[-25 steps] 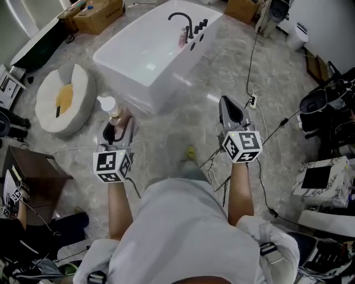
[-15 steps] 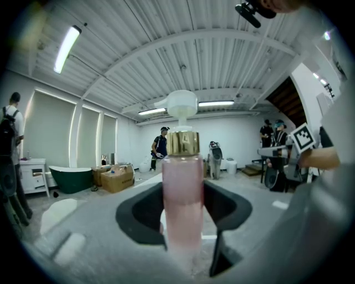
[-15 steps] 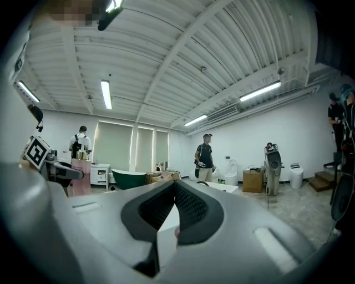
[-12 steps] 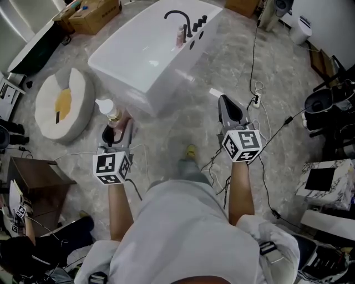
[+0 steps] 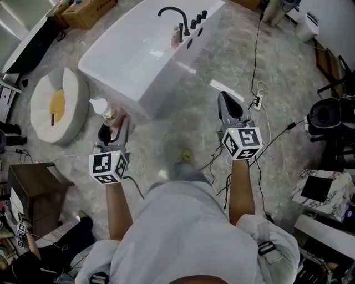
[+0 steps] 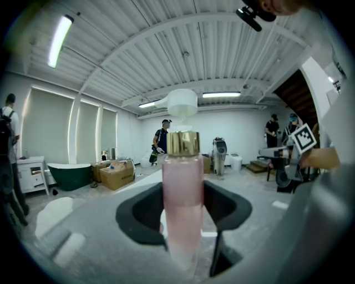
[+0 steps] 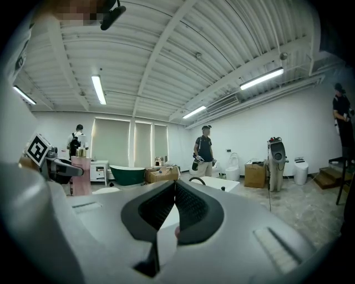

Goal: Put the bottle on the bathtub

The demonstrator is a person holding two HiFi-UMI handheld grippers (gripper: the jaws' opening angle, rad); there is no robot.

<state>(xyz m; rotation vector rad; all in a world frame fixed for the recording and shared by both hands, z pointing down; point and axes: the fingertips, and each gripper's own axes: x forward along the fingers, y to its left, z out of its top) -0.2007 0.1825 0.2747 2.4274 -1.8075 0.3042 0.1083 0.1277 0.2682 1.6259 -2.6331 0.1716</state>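
Note:
A pink bottle (image 5: 105, 109) with a gold collar and white pump stands upright in my left gripper (image 5: 115, 130), which is shut on its body. In the left gripper view the bottle (image 6: 182, 183) fills the middle between the dark pads of the left gripper (image 6: 183, 222). The white bathtub (image 5: 166, 77) lies ahead on the floor, its near corner just beyond the bottle. It carries a black faucet (image 5: 172, 14) on its far rim. My right gripper (image 5: 223, 100) is held level right of the tub, shut and empty, and in its own view the right gripper (image 7: 175, 186) shows its jaws meeting.
A small pink bottle (image 5: 176, 34) stands on the tub's rim by the faucet. A round white cushion (image 5: 52, 105) lies left of the tub, with cardboard boxes (image 5: 83, 8) behind. Cables (image 5: 255, 89) trail over the marble floor at right. A brown cabinet (image 5: 33, 188) stands near left.
The person has stepped forward. Both grippers have come nearer the bathtub's near end, with the bottle still upright in the left one. The right gripper stays shut.

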